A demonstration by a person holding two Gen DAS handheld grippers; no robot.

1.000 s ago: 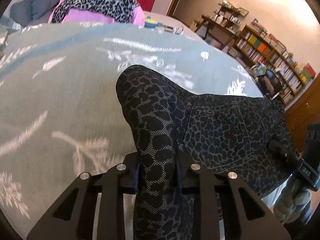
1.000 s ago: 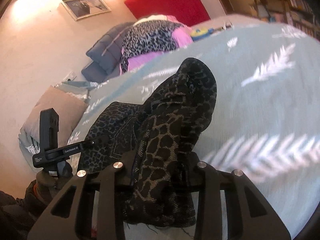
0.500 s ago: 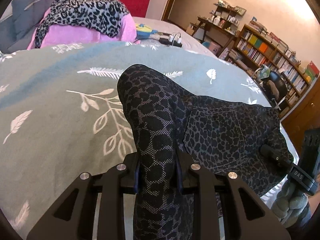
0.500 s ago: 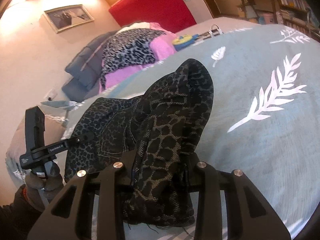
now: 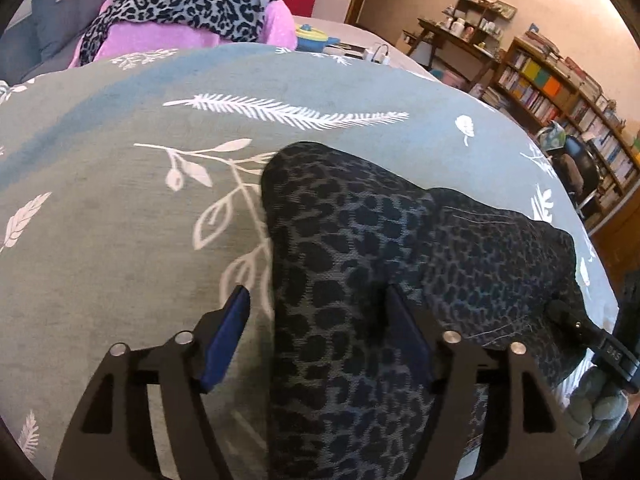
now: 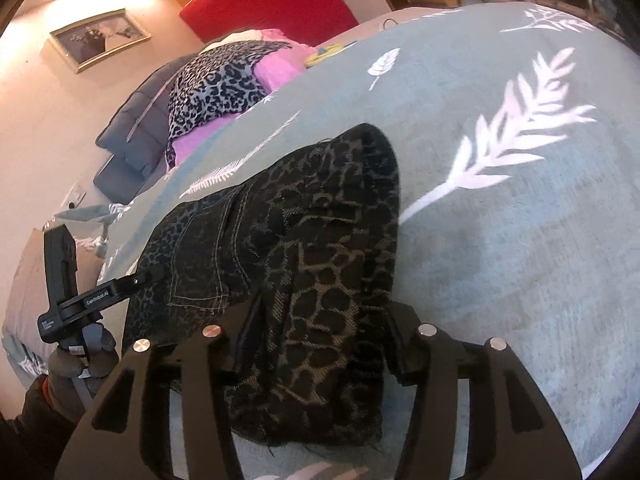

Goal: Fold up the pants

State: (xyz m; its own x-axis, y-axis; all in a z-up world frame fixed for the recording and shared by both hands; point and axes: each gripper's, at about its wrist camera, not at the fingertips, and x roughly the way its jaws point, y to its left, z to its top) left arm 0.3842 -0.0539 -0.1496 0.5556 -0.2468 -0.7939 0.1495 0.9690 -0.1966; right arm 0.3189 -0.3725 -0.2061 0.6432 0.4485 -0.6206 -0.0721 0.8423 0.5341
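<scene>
Leopard-print denim pants [image 5: 360, 280] lie folded over on the bed [image 5: 120, 220], limp and fairly heavy (likely to slump). Left gripper [image 5: 316, 320] and right gripper [image 6: 320, 324] fingers are spreading, fabric between them; regrip at the fold's edge.
</scene>
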